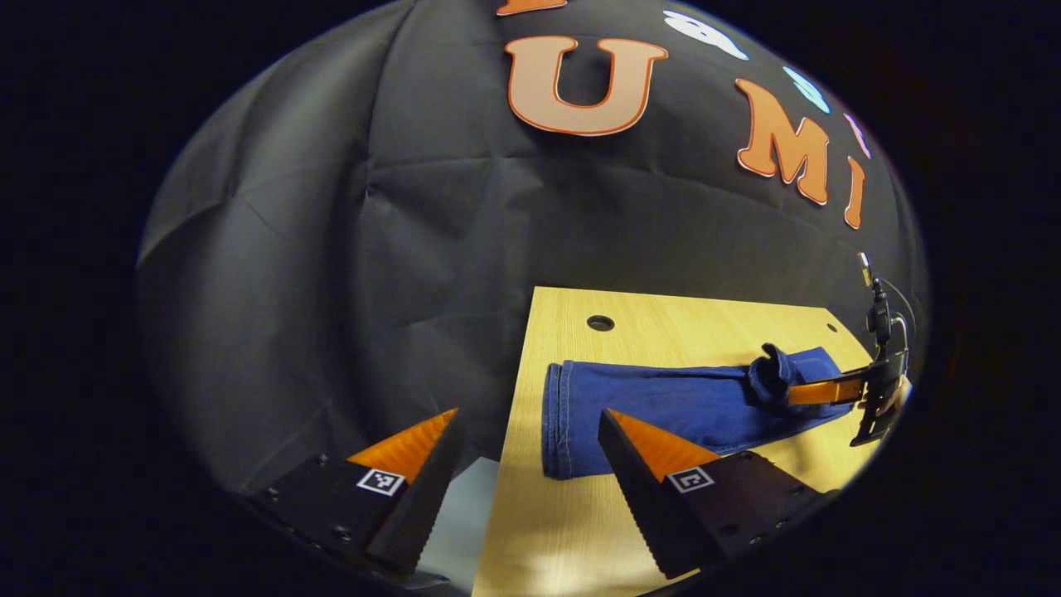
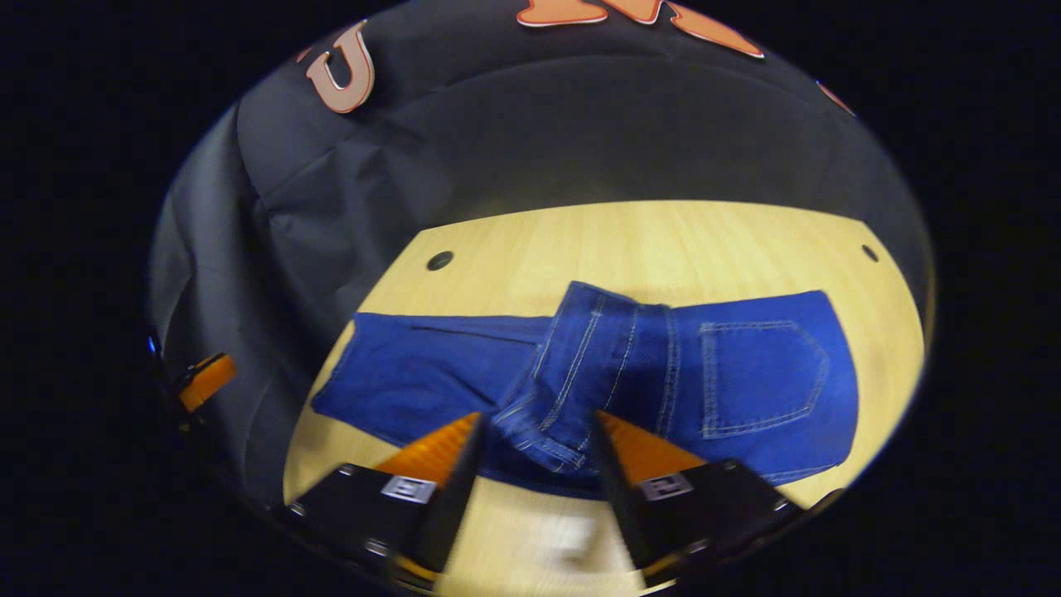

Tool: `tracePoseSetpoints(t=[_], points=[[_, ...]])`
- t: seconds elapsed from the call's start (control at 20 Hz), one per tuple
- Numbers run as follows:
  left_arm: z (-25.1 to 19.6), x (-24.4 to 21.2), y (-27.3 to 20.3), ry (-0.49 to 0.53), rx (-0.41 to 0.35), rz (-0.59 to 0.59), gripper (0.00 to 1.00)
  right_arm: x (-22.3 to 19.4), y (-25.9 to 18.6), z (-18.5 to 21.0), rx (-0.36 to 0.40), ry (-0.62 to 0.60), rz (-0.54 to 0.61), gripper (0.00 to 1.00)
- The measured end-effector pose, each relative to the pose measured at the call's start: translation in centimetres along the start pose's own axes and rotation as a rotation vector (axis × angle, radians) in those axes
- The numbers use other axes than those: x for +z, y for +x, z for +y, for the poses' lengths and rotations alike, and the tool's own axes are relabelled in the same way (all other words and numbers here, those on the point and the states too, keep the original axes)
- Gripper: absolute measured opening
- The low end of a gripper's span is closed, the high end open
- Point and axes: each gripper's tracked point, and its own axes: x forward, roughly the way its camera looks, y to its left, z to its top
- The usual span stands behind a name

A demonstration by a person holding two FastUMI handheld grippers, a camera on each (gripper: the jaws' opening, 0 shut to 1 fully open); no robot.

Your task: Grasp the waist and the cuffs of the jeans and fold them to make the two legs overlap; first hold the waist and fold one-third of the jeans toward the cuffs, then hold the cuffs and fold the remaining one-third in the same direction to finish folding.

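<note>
1. Table [image 2: 646, 240], pale wood: cable hole at 10 o'c in right gripper view.
2. Jeans [image 2: 746, 381], blue denim, lying lengthwise across table, legs overlapped; cuffs [image 1: 557, 423] toward left gripper, back pocket at 3 o'c. Est. soft, floppy, moderately heavy, not slippery; best held at thick stitched waist hem or cuff hem.
3. Right gripper [image 2: 535, 444]: fingers closed on bunched, raised waist [image 2: 572, 373] fabric.
4. Left gripper [image 1: 530, 464]: fingers apart, holding nothing, near cuffs, straddling table edge at 6 o'c.
</note>
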Motion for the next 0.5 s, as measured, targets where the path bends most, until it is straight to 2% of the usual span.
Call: tracePoseSetpoints(t=[0.1,0.2,0.35,0.4,0.5], points=[[-1.2,-1.6,0.6,-0.079,-0.065,0.054,0.98,0.2,-0.7,0.0,0.001,-0.001,-0.014,0.99],[-2.4,-3.1,1.3,-0.237,-0.118,0.111,0.98,0.6,-1.3,0.4,0.026,0.03,-0.031,0.99],[-2.7,-5.8,2.7,-0.589,-0.159,0.208,0.98,1.7,-3.5,0.1,0.069,0.102,-0.056,0.98],[-2.3,-6.3,3.2,-0.683,-0.145,0.226,0.98,2.0,-4.0,-0.2,0.074,0.122,-0.06,0.99],[-0.3,-6.9,4.2,-0.799,-0.1,0.246,0.98,2.5,-4.6,-0.9,0.076,0.156,-0.06,0.98]])
